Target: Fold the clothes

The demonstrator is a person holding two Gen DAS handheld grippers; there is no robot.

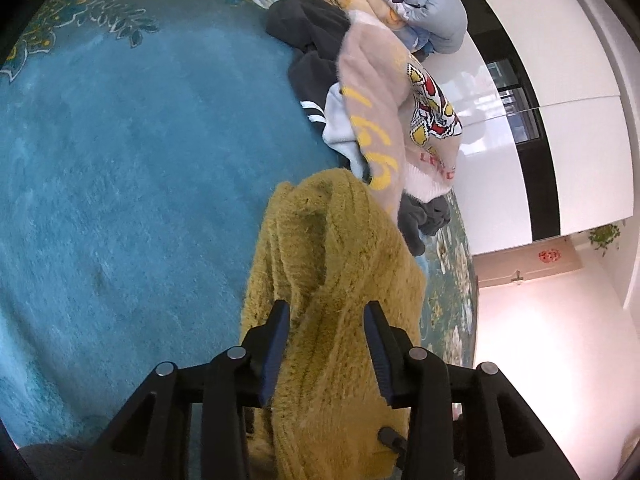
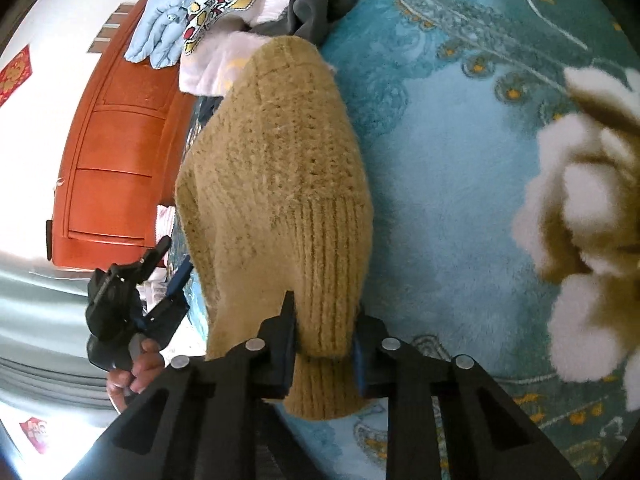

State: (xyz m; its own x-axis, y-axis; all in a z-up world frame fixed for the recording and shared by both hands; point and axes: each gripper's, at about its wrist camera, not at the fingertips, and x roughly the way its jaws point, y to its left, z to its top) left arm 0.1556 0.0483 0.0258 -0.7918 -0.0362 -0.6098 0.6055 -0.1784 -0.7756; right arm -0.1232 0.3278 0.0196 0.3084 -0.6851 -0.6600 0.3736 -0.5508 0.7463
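Broadly, the teal carpet (image 1: 120, 168) is the work surface and the landmark; a mustard knitted sweater (image 1: 332, 264) is held up over it, stretched between the two grippers, with a heap of other clothes (image 1: 384, 92) lying on the carpet beyond the sweater's far end — a pink printed top, dark and white pieces, and a rolled pale blue quilt (image 1: 420, 4) past them. Whether the sweater is being lifted out to spread or carried after a fold, the pictures do not settle; either way, the step in hand looks like bringing it flat onto the carpet, and doing that well means keeping both grips level, holding the knit taut enough to stop it bunching, and lowering it on the open teal area clear of the heap.

The left gripper (image 1: 326, 344) has its blue-padded jaws set around a thick fold of the fuzzy knit — parted by the bulk of cloth, yet holding it; the right gripper (image 2: 324, 332) is clamped on the ribbed hem (image 2: 320, 264) of the same sweater, jaws pressed against the rib on both sides. Both tools point forward along the sweater above the carpet; in the right wrist view the person's hand (image 2: 136, 368) grips the left tool's handle, off the carpet's edge beside an orange wooden cabinet (image 2: 116, 152); a blurred cream and tan fluffy thing (image 2: 588, 216) sits over the carpet on the other side.
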